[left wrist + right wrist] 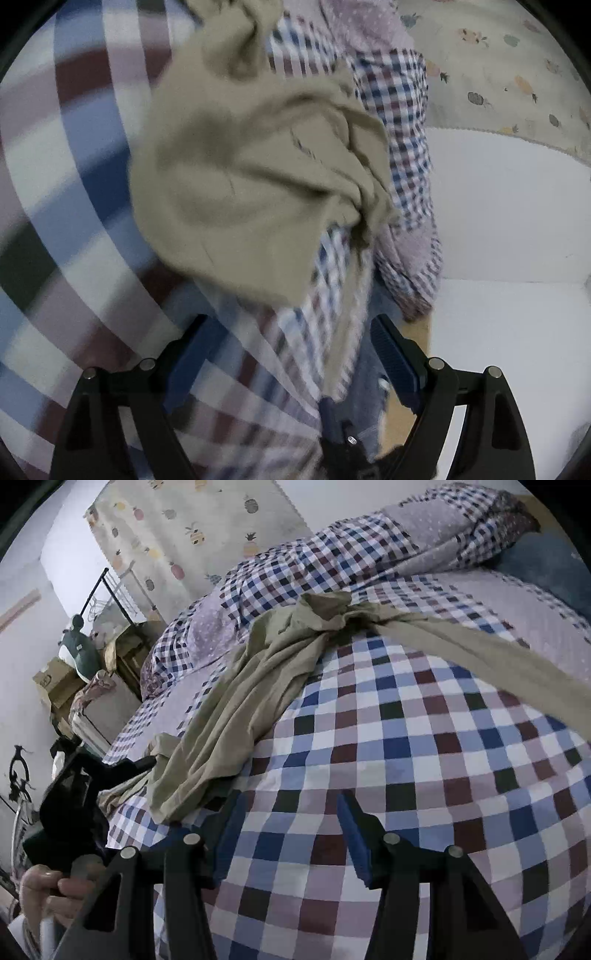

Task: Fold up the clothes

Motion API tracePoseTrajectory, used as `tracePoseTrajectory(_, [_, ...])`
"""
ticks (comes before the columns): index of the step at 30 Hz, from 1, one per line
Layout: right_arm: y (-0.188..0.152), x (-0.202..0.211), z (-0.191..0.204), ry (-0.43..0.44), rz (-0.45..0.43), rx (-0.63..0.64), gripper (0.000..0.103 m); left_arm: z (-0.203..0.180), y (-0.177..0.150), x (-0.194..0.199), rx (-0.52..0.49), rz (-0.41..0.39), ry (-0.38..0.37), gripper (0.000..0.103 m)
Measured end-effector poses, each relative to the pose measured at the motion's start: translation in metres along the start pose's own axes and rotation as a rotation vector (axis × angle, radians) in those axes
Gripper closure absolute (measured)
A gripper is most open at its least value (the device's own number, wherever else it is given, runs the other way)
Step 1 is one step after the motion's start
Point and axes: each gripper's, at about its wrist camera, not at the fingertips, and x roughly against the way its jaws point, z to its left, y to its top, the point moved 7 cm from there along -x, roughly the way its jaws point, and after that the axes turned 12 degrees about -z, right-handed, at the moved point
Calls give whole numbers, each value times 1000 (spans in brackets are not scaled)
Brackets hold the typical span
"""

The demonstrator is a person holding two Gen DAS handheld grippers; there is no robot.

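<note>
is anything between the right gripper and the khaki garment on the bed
Nothing visible. The right gripper is open over bare checked bedspread, and the khaki garment lies crumpled ahead to its left, with only flat cover between. The left gripper sits at the garment's far-left edge, out of that path.

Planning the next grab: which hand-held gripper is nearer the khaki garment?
Left. The left hand-held gripper touches the khaki garment at its near edge; the right hand-held gripper hangs open over the checked bedsheet beside it.
</note>
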Motion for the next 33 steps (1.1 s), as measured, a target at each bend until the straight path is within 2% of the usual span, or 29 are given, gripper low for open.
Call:
tracePoseTrajectory(3, [2,2,1,3,-6,1,47,-4,-9,-7,8,15,-10,15])
tracePoseTrajectory(10, [2,6,3,11,2,17,47,-10,7,-17,-17,-69,-3,15])
tracePoseTrajectory(13, [2,7,5,11,6,46,47,-5,13,-19,10,-83,4,16])
tracePoseTrajectory(15, [3,8,7,10,2,63,47,-4,18,-21,21,-95,4,28])
tracePoseTrajectory(16, [3,9,7,10,1,69,47,-2,19,-23,31,-91,7,53])
tracePoseTrajectory(17, [4,9,7,13,1,72,47,3,19,-26,50,-74,14,83])
tracePoseTrajectory(18, [4,9,6,16,2,75,47,9,19,-30,80,-56,25,91])
tracePoseTrajectory(19, [3,10,6,20,4,76,47,17,18,-32,112,-43,34,94])
tracePoseTrajectory(21, [1,10,4,20,10,78,47,20,18,-31,103,-62,41,100])
tracePoseTrajectory(24, [0,10,-3,13,20,72,47,15,21,-23,49,-108,38,101])
tracePoseTrajectory(33, [0,9,-17,3,28,36,47,-31,57,38,-117,-280,-71,102])
